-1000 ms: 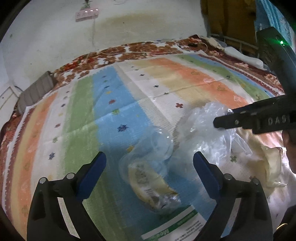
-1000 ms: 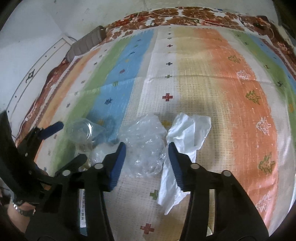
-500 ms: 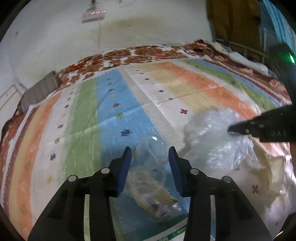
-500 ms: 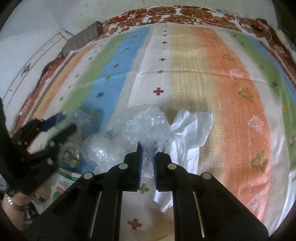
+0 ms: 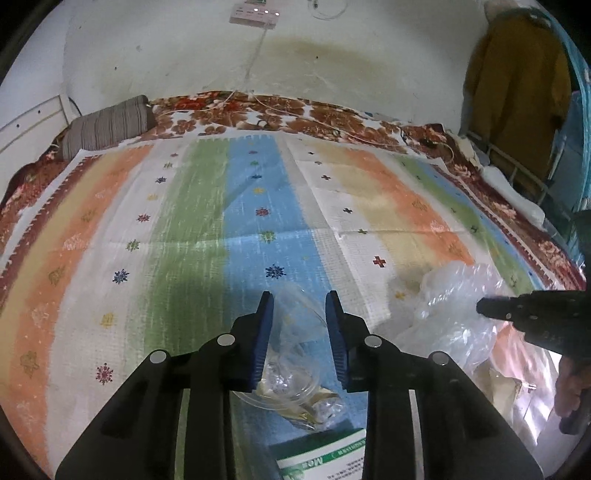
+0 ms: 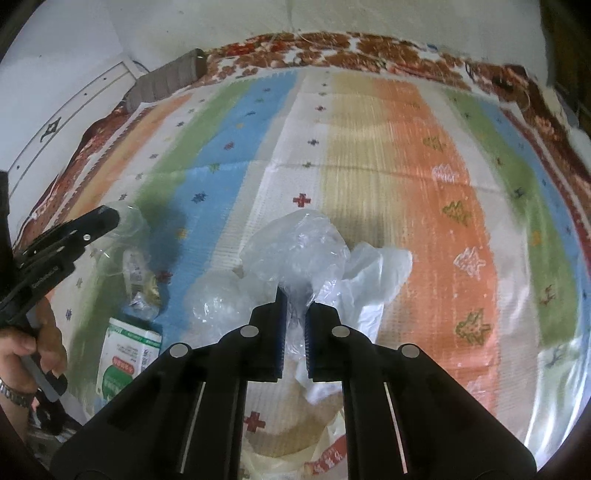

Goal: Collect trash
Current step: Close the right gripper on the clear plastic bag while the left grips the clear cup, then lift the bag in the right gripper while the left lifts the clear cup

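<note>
Trash lies at the near end of a bed [image 5: 110,258] under a striped woven mat w/ small star and cross motifs; floral bedding shows past the mat's far edge, and a stained pale wall [image 5: 332,74] stands behind. A striped grey pillow [image 5: 107,125] sits at the far left corner. Only the left view shows a mustard garment [image 5: 517,85] hanging at right and a pink power strip [image 5: 255,14] up on the wall. Only the right view shows a white plastic bag [image 6: 373,273] just right of the crumpled clear bag [image 6: 303,243], plus the left hand [image 6: 33,343] and wristwatch. A green-and-white carton [image 6: 125,362] lies near the front edge. Right tongs [image 6: 294,321], jaws just closing, are clenched on that clear bag. Left tongs [image 5: 299,332], jaws also just closing, are grasping a clear plastic cup [image 5: 291,354], w/ a gold-and-white wrapper [image 6: 142,277] trailing below it
</note>
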Motion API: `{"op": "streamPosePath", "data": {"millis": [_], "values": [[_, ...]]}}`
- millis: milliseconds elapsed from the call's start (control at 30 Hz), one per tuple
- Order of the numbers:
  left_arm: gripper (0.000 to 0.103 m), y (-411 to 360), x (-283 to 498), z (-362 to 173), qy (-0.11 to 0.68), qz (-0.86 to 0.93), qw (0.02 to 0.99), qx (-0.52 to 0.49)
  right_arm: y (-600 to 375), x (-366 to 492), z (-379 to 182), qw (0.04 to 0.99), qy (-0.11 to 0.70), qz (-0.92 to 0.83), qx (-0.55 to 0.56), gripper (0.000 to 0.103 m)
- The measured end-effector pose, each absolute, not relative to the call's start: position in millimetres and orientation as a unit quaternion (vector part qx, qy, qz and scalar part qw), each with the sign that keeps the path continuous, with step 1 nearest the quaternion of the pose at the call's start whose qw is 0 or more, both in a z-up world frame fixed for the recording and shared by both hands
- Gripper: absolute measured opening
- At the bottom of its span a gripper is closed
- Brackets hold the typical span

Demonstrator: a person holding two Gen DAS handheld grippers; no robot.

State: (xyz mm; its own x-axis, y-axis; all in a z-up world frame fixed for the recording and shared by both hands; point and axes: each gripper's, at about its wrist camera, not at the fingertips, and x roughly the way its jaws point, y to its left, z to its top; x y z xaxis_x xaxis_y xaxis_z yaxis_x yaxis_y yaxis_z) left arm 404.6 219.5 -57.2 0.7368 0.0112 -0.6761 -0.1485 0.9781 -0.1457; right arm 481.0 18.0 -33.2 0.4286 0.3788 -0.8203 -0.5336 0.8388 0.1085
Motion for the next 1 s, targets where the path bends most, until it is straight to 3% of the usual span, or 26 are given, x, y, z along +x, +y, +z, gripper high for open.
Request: {"op": "streamPosePath", "data": {"millis": [1000], "values": [[0.019,247,386,-35,0.401,0.088,0.892,-0.188,23,435,-1,0.844,0.439,0.285,-0.118,0.007]]}}
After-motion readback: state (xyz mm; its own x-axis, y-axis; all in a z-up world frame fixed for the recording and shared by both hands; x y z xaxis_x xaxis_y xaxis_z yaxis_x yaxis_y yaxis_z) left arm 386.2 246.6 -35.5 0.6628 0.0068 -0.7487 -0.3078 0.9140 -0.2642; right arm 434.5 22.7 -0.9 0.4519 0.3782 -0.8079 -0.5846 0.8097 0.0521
